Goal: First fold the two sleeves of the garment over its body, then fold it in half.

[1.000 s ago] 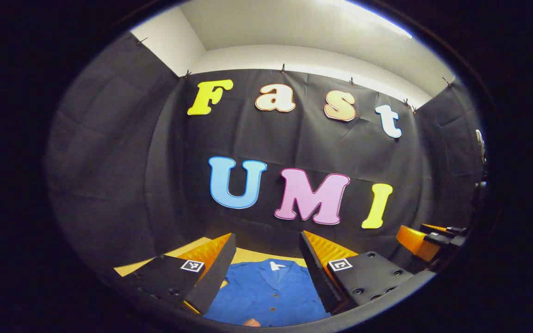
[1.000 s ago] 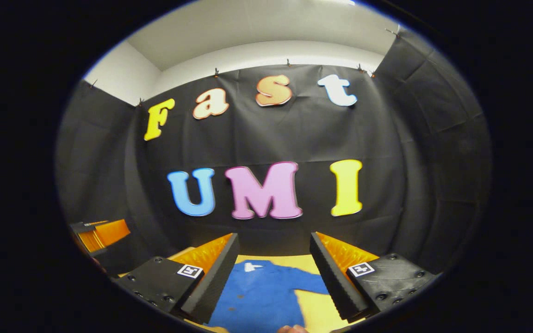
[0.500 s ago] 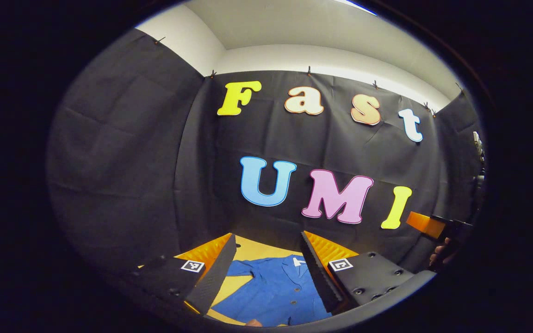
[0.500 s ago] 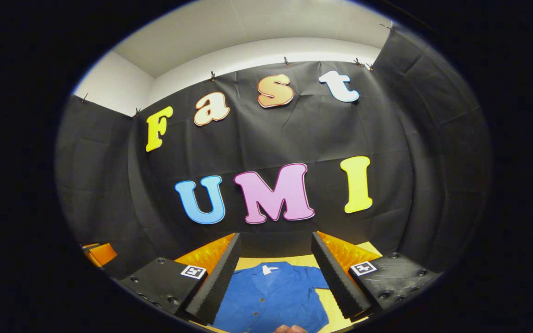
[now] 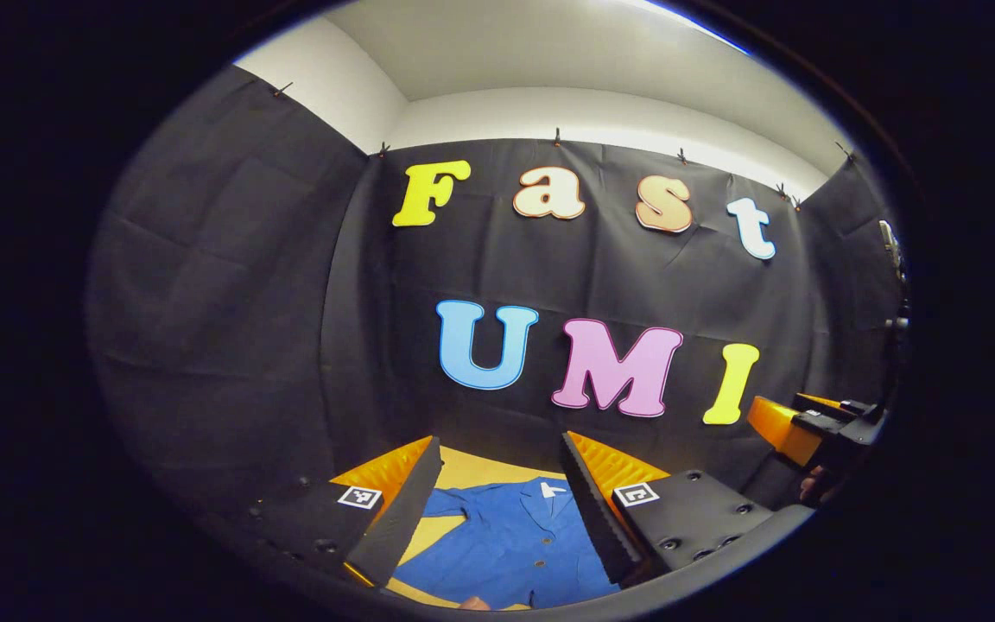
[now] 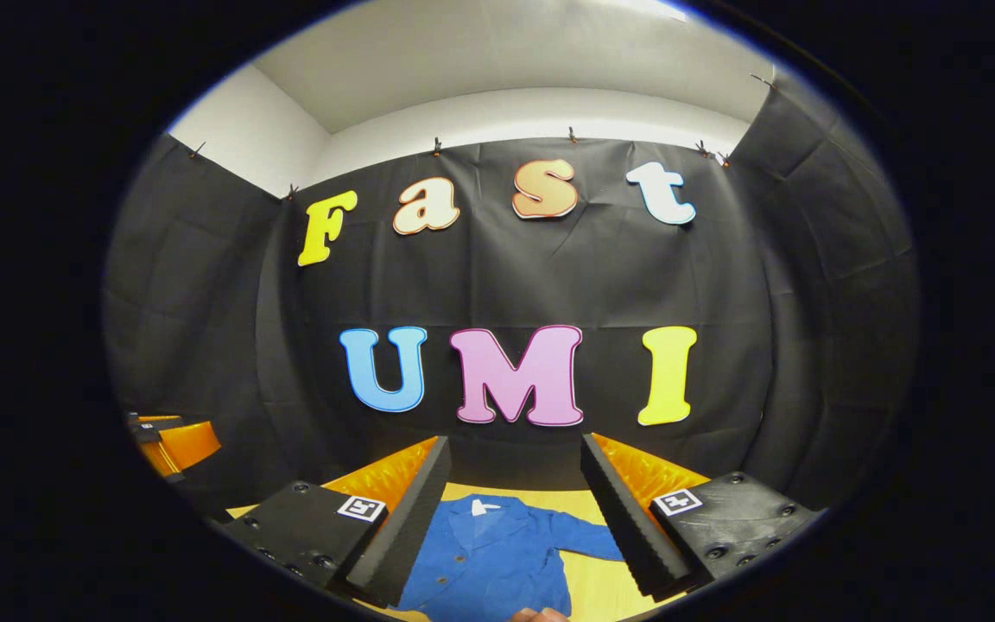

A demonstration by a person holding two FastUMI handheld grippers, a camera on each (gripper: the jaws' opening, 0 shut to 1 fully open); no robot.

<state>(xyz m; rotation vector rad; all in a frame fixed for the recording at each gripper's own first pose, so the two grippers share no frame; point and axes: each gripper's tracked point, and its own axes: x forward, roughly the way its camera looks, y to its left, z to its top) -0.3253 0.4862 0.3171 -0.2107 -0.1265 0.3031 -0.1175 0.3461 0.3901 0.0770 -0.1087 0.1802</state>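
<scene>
A blue button-up garment [image 5: 506, 544] lies flat on the yellow table [image 5: 467, 471], collar toward the far wall, one sleeve spread to its left. In the right gripper view the same garment [image 6: 484, 557] shows its other sleeve [image 6: 584, 542] spread to the right. My left gripper [image 5: 497, 445] hangs open above the garment's left half, holding nothing. Above the right half, my right gripper [image 6: 516, 445] stands open too, fingers apart and bare. The other gripper [image 5: 813, 428] appears far right in the left gripper view, and the left one [image 6: 174, 441] far left in the right gripper view.
Black cloth walls close the booth on three sides behind the table. A fingertip [image 6: 541, 615] shows at the bottom edge of the right gripper view. Bare yellow table [image 6: 588, 587] lies beside the garment.
Both grippers have shifted slightly and tilted; the garment's sleeves now show more fully between the fingers. The garment itself has not moved, and both grippers stay open.
</scene>
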